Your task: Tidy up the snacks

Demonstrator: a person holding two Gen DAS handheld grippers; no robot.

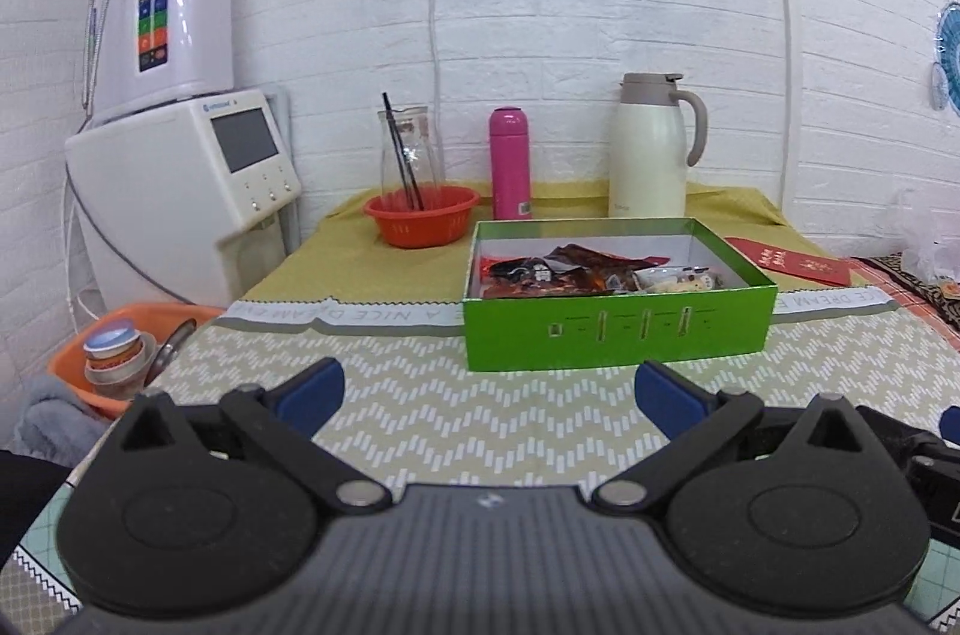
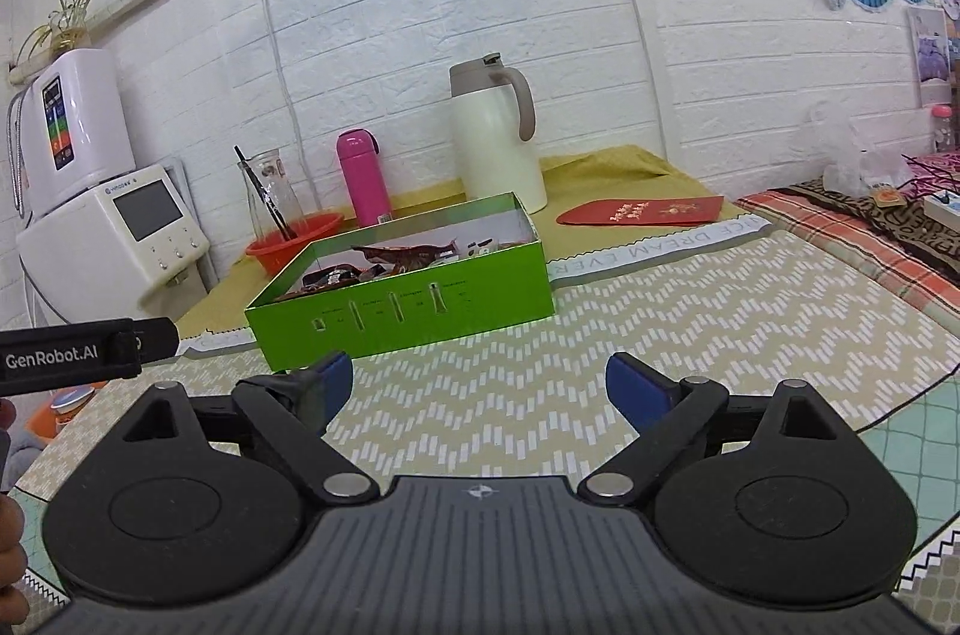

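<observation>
Left wrist view: left gripper (image 1: 489,386) hovering, jaws spread, gripping nothing. Right gripper (image 2: 480,380) likewise spread, empty. Snacks (image 1: 576,272) lying inside green box (image 1: 618,332), resting on table (image 1: 420,413) ahead.

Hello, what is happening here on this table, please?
A person holds two grippers over a patterned table mat. Both the left gripper and the right gripper are open and hold nothing. Just ahead stands an open green box with snack packets inside. Neither gripper touches it.
</observation>
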